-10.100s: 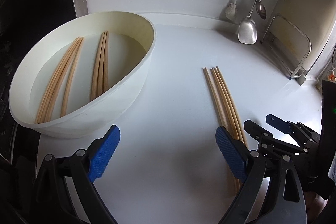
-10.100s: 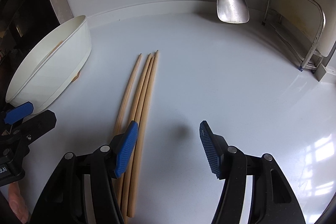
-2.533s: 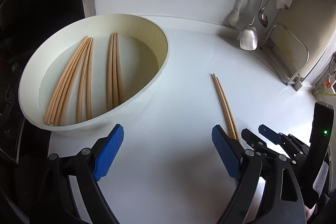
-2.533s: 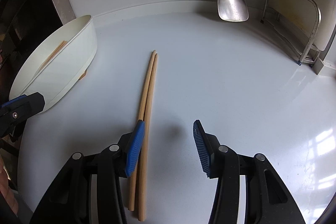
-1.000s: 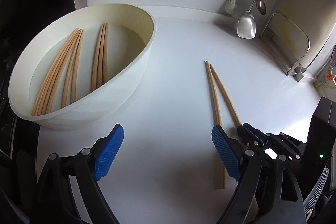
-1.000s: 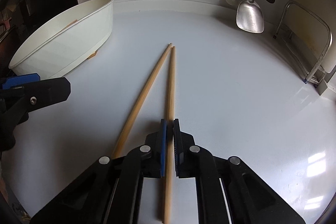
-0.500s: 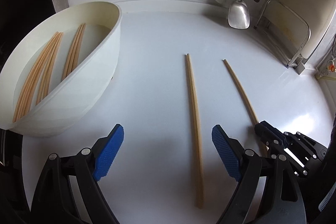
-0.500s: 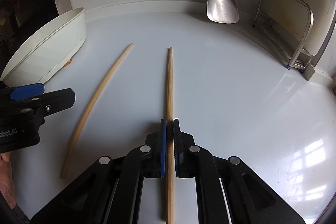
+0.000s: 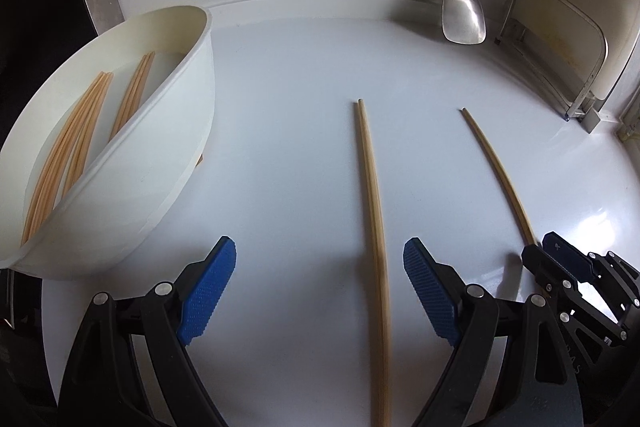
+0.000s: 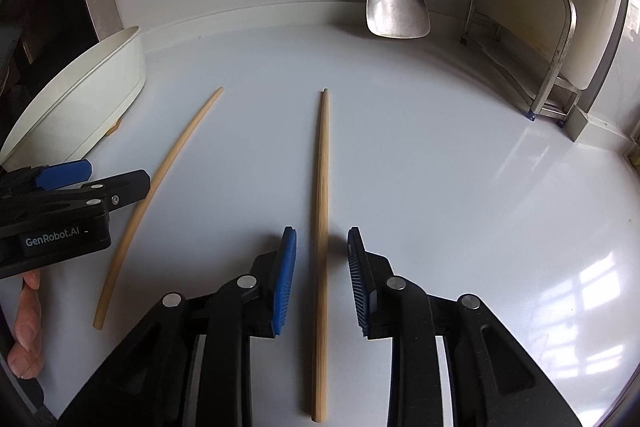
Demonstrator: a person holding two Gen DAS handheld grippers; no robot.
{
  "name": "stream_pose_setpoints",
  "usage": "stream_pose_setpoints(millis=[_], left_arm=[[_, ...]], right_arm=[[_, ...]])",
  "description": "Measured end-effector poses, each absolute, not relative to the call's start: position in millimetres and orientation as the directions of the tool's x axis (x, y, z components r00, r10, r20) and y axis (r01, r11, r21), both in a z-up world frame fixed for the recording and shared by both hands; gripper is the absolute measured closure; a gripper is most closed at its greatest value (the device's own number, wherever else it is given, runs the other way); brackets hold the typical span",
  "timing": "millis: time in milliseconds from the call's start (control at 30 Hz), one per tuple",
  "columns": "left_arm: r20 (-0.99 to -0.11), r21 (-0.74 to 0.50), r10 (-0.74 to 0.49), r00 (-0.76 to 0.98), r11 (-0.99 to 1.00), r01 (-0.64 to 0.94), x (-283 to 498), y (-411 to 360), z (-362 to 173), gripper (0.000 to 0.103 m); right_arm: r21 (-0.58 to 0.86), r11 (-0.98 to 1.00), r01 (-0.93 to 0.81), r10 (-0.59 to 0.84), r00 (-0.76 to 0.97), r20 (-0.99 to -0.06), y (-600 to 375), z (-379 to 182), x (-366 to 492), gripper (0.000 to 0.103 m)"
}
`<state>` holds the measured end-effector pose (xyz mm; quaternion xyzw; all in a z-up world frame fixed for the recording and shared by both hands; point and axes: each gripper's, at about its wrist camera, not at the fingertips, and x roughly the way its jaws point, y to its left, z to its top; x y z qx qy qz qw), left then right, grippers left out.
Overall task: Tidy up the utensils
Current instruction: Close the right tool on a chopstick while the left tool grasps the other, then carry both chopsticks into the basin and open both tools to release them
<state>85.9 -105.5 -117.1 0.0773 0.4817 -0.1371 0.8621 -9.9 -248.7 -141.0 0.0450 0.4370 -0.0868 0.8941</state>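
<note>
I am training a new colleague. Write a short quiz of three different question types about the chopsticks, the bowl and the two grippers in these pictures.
1. True or false: the right gripper clamps a chopstick.
2. How many chopsticks lie loose on the counter?
3. The white bowl holds: A) spoons B) chopsticks C) nothing.

Key: 1 false, its jaws are opening around it; 2 two; 3 B.

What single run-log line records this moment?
right gripper: opening, chopstick between pads | left gripper: open, over other chopstick | basin: holds chopsticks

Two chopsticks (image 10: pixel 321 211) on counter, one bowl (image 9: pixel 132 187).
</note>
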Motion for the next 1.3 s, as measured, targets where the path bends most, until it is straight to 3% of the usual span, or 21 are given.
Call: stream_pose_setpoints(millis=[167, 667, 733, 767, 833, 867, 933, 1300], left_arm=[[-0.854, 0.009, -0.150, 0.498, 0.953, 0.303, 90.3, -106.0, -120.4, 0.019], [-0.858, 0.020, -0.153, 0.491, 0.944, 0.329, 92.4, -117.3, -131.6, 0.019], [-0.851, 0.019, -0.170, 0.497, 0.935, 0.353, 89.1, -121.7, -130.1, 0.033], [-0.848, 0.020, -0.179, 0.499, 0.930, 0.367, 86.5, -124.1, -129.2, 0.037], [-0.844, 0.022, -0.193, 0.501, 0.920, 0.391, 81.4, -128.7, -127.4, 0.058], [-0.843, 0.023, -0.200, 0.499, 0.914, 0.404, 79.2, -131.5, -126.6, 0.064], [-0.844, 0.027, -0.206, 0.495, 0.905, 0.424, 75.3, -135.8, -125.7, 0.093], [-0.880, -0.056, -0.254, 0.401, 0.894, 0.444, 73.3, -126.6, -96.6, 0.096]], right_arm=[[-0.013, 0.977, 0.215, -0.141, 0.593, -0.793, -250.8, -140.7, -9.0, 0.072], [-0.012, 0.980, 0.199, -0.131, 0.599, -0.790, -248.8, -141.6, -5.1, 0.072], [-0.013, 0.981, 0.194, -0.129, 0.600, -0.789, -248.3, -141.9, -5.5, 0.075], [-0.015, 0.982, 0.190, -0.129, 0.600, -0.790, -247.8, -141.8, -5.4, 0.082], [-0.031, 0.983, 0.182, -0.136, 0.597, -0.790, -244.3, -141.6, -5.2, 0.095], [-0.040, 0.983, 0.177, -0.139, 0.597, -0.790, -242.3, -141.8, -5.0, 0.096], [-0.040, 0.984, 0.176, -0.139, 0.596, -0.791, -241.7, -141.7, -4.3, 0.097], [0.110, 0.970, 0.216, -0.032, 0.564, -0.825, -251.3, -118.8, -1.2, 0.097]])
